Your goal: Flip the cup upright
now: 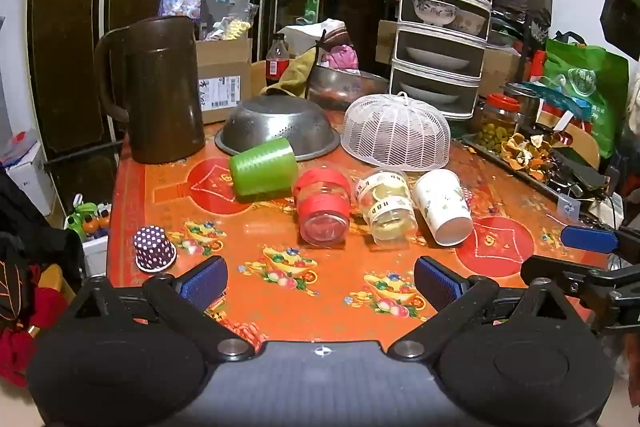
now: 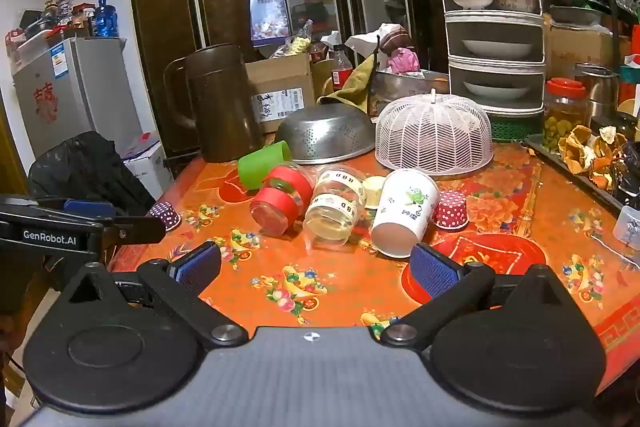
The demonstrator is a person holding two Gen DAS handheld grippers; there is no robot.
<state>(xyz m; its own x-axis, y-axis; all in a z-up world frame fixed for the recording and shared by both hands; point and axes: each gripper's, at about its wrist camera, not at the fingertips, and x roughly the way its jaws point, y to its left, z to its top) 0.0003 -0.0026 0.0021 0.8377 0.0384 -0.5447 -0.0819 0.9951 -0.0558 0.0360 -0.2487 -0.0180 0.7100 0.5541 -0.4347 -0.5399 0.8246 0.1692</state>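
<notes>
Both pairs of tongs hover over the near edge of the table (image 1: 280,291), spread wide and holding nothing. The left tongs (image 1: 320,281) fill the lower part of the left wrist view, and the right tongs (image 2: 316,269) do the same in the right wrist view.

Across the middle of each frame lies a row of four cups on their sides. The green cup (image 1: 264,167) is at the left end of the row, just in front of the upturned metal colander (image 1: 276,127). To its right is the clear cup with red bands (image 1: 322,205), then the clear cup with yellow bands (image 1: 386,205), then the white paper cup (image 1: 442,205), whose mouth faces the bottom of the frame.

In the left wrist view, a purple polka-dot cupcake liner (image 1: 154,249) sits upside down at the lower left, apart from the row. In the right wrist view, a red polka-dot cupcake liner (image 2: 451,209) stands just right of the white paper cup. A brown pitcher (image 1: 160,87) stands at the upper left, and a white mesh food cover (image 1: 396,137) rests right of the colander.
</notes>
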